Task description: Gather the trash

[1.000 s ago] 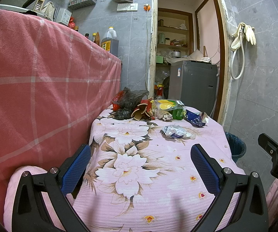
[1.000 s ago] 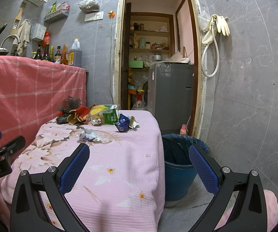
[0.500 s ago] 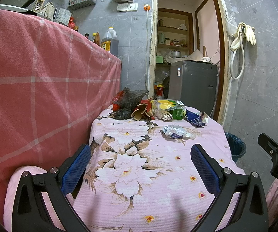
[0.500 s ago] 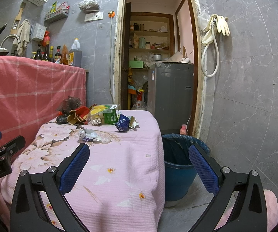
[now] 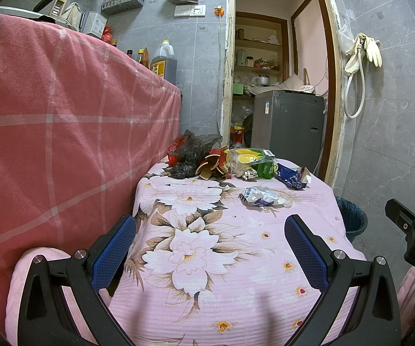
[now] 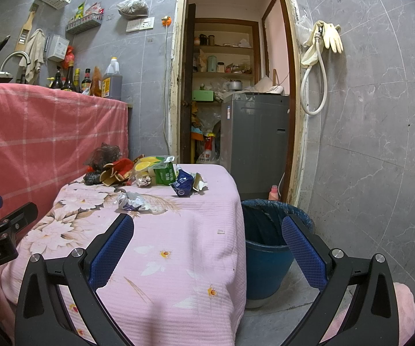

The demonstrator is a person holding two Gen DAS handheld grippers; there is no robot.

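Trash lies at the far end of the table with the pink floral cloth [image 5: 207, 259]: a crumpled white wrapper [image 5: 261, 196] [image 6: 132, 201], a blue packet [image 5: 291, 177] [image 6: 183, 184], a green carton [image 5: 263, 168] [image 6: 164, 174], a yellow-printed bag [image 5: 246, 157], red and brown cardboard scraps [image 5: 211, 167] and a dark plastic bag [image 5: 196, 147]. A blue bin [image 6: 268, 248] with a dark liner stands on the floor right of the table. My left gripper [image 5: 209, 248] is open and empty over the near table end. My right gripper [image 6: 207, 248] is open and empty at the table's right edge.
A counter draped in a red checked cloth [image 5: 63, 121] rises along the left, with bottles [image 6: 72, 80] on top. A doorway behind the table shows a grey appliance [image 6: 255, 144] and shelves. A hose and gloves [image 6: 320, 46] hang on the right tiled wall.
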